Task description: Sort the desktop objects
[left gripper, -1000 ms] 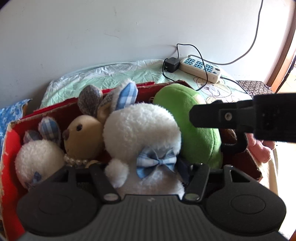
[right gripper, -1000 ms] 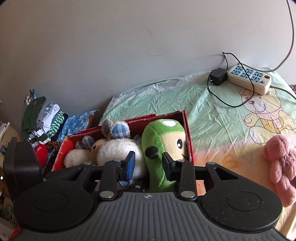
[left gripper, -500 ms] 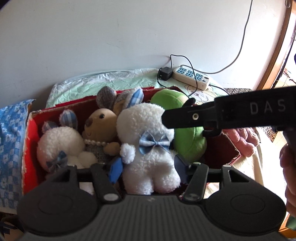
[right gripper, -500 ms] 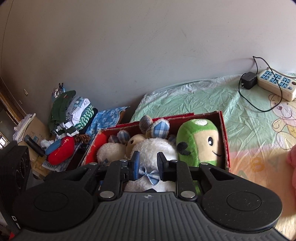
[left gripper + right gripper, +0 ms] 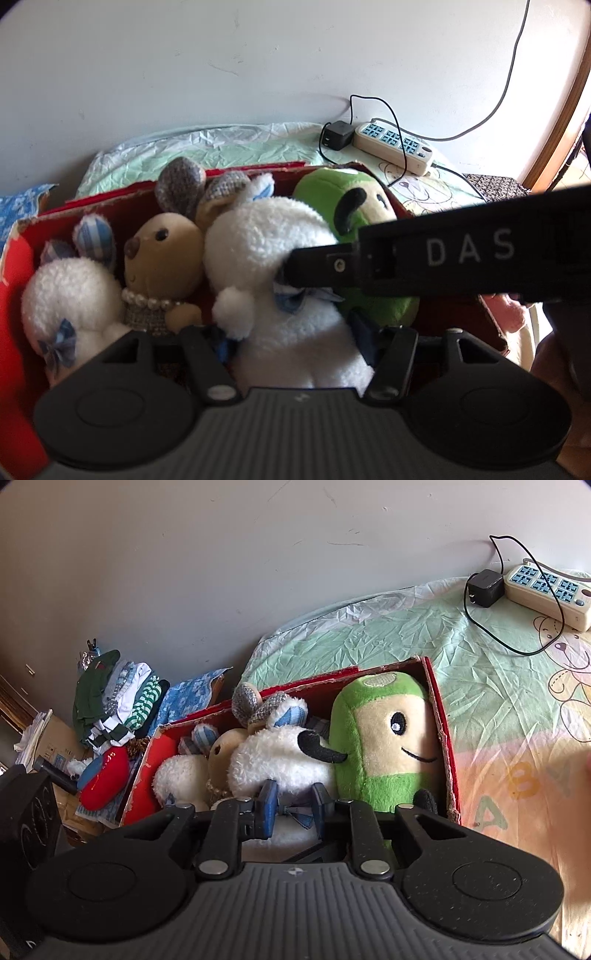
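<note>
Right tongs (image 5: 291, 808) narrowly parted; left tongs (image 5: 295, 341) spread wide.

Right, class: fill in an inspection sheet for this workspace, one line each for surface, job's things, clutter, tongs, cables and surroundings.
Surface: crumpled green sheet with bear print.
Job's things: red box holding green plush, big white plush, brown bunny, small white plush; pink plush outside it.
Clutter: clothes pile beside the bed.
Tongs: left tongs open around big white plush; right tongs at its blue bow, grip unclear.
Cables: power strip, black charger and cord.
Surroundings: grey wall.
</note>
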Available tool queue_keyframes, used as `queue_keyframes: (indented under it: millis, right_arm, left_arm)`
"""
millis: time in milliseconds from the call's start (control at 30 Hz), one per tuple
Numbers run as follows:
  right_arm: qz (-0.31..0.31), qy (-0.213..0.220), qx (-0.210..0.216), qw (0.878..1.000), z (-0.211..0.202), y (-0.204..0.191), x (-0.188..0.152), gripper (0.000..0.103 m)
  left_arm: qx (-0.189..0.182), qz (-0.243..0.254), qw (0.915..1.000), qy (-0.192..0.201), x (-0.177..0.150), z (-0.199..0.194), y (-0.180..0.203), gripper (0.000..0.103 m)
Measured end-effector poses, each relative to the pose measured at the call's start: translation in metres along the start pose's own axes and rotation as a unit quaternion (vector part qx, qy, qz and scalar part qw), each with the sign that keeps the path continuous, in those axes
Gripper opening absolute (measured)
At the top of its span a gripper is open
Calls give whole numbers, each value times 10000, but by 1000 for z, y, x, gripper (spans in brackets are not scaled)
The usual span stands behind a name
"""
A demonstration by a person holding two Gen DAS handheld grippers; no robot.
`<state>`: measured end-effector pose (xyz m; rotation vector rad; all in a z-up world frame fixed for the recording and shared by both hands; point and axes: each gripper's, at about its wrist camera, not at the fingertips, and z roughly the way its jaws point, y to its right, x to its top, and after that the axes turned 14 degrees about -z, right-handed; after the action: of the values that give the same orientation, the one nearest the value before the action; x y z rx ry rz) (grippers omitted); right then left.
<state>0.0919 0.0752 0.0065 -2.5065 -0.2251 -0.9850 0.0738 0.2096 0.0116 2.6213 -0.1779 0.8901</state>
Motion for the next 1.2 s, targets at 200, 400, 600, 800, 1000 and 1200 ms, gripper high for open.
queue_keyframes:
  millis: [200,400,600,800,1000,1200]
  right_arm:
    - [112,65,60,9999,-5,0,-1,22]
    - [161,169,-26,9997,-14,3,-1,29]
    - [89,362,-91,9993,-37,2,-7,30]
    - [5,351,-270,9990,-55,6,-18,29]
    - [-10,374,-231,9990,-74,21,-33,29]
    - [-93,344,-522,9980,-103,49,-49,30]
  left_arm:
    - [-114,-124,9998,108,-3,-22,-10,68]
    - [-95,-42,9989,458,-10,-63,-21,72]
    - [-162,-315,9985,409,-27,-86,-36,65]
    - [-101,-517,9981,315,-40,-89,-33,55]
    - [-168,-322,9987,361,-50,-94,3,48]
    - [-422,-133,9986,296,-52,-75,61,48]
